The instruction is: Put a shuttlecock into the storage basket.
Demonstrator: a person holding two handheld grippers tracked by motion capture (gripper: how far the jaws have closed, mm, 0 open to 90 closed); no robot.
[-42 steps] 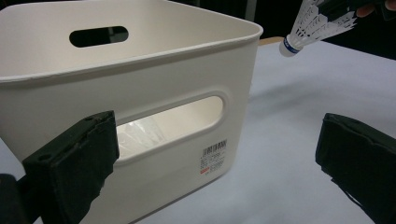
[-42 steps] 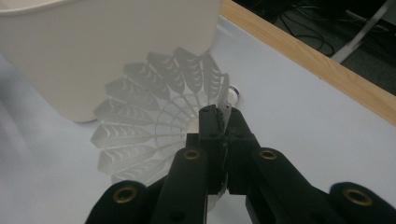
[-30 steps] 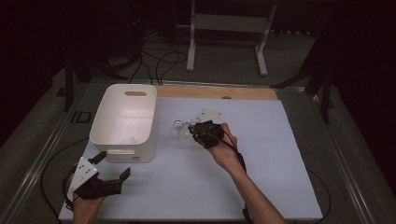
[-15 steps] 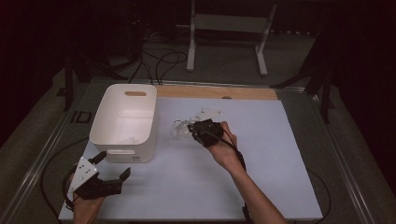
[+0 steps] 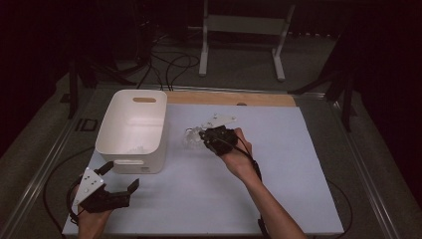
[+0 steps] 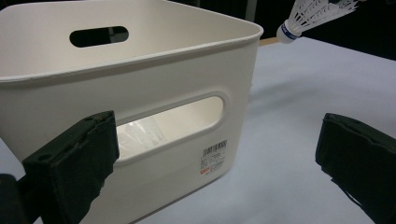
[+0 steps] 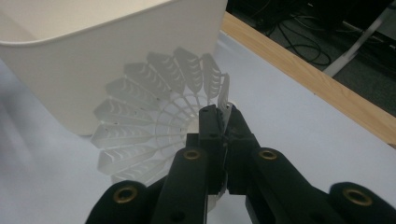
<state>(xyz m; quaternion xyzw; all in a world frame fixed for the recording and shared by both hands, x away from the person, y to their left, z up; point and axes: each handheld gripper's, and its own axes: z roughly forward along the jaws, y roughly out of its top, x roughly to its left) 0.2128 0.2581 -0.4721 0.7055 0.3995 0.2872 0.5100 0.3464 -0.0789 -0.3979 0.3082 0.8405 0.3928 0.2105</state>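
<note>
Our right claw (image 7: 223, 116) pinches shuttlecock (image 7: 154, 126) by thin skirt edge; may slip before bin (image 5: 130, 130). Left claw (image 6: 219, 163) released.

The bin (image 5: 130, 130) stands at the left of the bench (image 5: 278, 189), with the shuttlecock (image 5: 190, 139) just to its right. The right gripper (image 5: 203, 138) is beside the shuttlecock, the left gripper (image 5: 119, 182) in front of the bin.
</note>
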